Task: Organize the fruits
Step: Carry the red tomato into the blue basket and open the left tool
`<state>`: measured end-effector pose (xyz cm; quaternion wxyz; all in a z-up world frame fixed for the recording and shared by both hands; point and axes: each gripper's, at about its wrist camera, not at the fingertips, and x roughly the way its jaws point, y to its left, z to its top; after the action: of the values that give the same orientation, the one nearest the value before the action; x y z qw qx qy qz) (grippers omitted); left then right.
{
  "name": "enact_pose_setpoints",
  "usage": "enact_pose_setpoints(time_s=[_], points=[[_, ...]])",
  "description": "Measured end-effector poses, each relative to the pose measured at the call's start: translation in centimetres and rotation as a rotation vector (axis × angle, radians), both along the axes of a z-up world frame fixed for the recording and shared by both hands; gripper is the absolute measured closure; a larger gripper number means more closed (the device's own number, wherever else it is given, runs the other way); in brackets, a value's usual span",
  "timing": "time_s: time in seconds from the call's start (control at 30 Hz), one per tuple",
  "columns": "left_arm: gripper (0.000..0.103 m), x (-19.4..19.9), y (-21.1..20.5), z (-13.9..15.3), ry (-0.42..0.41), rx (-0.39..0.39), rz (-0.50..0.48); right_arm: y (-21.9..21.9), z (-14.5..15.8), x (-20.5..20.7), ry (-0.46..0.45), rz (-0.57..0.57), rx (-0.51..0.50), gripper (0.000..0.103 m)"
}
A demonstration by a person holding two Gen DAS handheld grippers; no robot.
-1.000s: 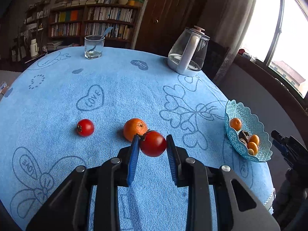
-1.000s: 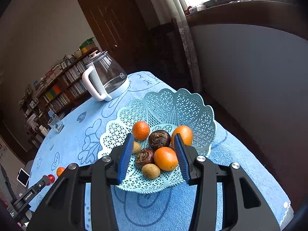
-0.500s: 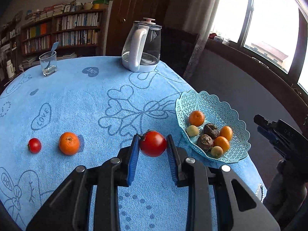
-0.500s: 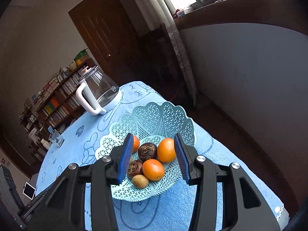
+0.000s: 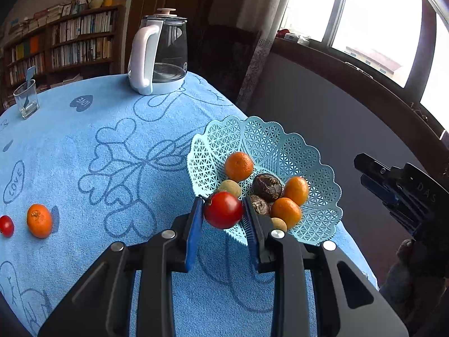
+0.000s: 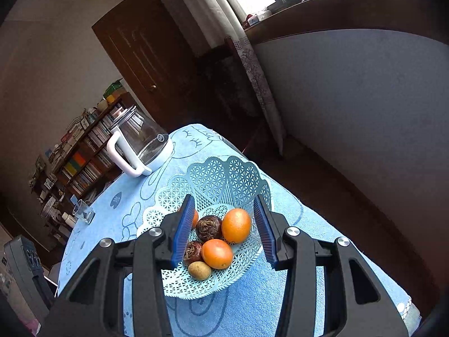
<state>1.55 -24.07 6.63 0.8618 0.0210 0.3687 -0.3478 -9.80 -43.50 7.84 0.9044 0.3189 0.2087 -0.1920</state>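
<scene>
My left gripper is shut on a red tomato, held in the air at the near left rim of the teal lattice basket. The basket holds several oranges, dark round fruits and small tan fruits. An orange and a small tomato lie on the blue cloth at the far left. In the right wrist view my right gripper is open and empty, hovering just short of the basket, with an orange seen between its fingers. The right gripper also shows at the right edge of the left wrist view.
A glass kettle with a white handle stands at the far side of the round table. A drinking glass sits far left. The table edge drops off right behind the basket toward a wall and window. Bookshelves line the back.
My left gripper has carried the tomato to the right, from beside the loose orange to the basket's rim. The right gripper has drawn back a little from the basket and rolled slightly.
</scene>
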Motion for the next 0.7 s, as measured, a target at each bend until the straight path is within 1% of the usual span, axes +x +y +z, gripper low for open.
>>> enact_pose_setpoints(time_s=[0.13, 0.27, 0.3, 0.33, 0.37, 0.57, 0.63, 0.67, 0.7], points=[[0.074, 0.3, -1.0, -0.6, 0.018, 0.007, -0.016, -0.1, 0.1, -0.1, -0.001, -0.008, -0.008, 0.058], [0.072, 0.4, -1.5, -0.6, 0.016, -0.001, -0.021, 0.2, 0.3, -0.2, -0.004, -0.003, -0.015, 0.058], [0.065, 0.5, -1.5, -0.6, 0.020, -0.006, -0.021, 0.2, 0.3, -0.2, -0.005, -0.003, -0.014, 0.058], [0.054, 0.5, -1.4, -0.6, 0.021, -0.011, -0.017, 0.1, 0.3, -0.3, -0.006, -0.004, -0.014, 0.058], [0.050, 0.4, -1.2, -0.6, 0.015, -0.014, -0.011, 0.1, 0.4, -0.4, -0.007, -0.006, -0.012, 0.058], [0.047, 0.8, 0.1, -0.6, 0.013, -0.013, 0.027, 0.1, 0.6, -0.5, -0.013, -0.006, -0.010, 0.058], [0.035, 0.9, 0.7, -0.6, 0.012, -0.015, 0.049, 0.4, 0.6, -0.4, -0.014, 0.001, -0.013, 0.057], [0.032, 0.9, 1.0, -0.6, 0.011, -0.015, 0.060, 0.5, 0.6, -0.4, -0.015, 0.004, -0.014, 0.056], [0.028, 0.9, 1.3, -0.6, 0.011, -0.015, 0.068, 0.6, 0.7, -0.4, -0.017, 0.003, -0.017, 0.051]])
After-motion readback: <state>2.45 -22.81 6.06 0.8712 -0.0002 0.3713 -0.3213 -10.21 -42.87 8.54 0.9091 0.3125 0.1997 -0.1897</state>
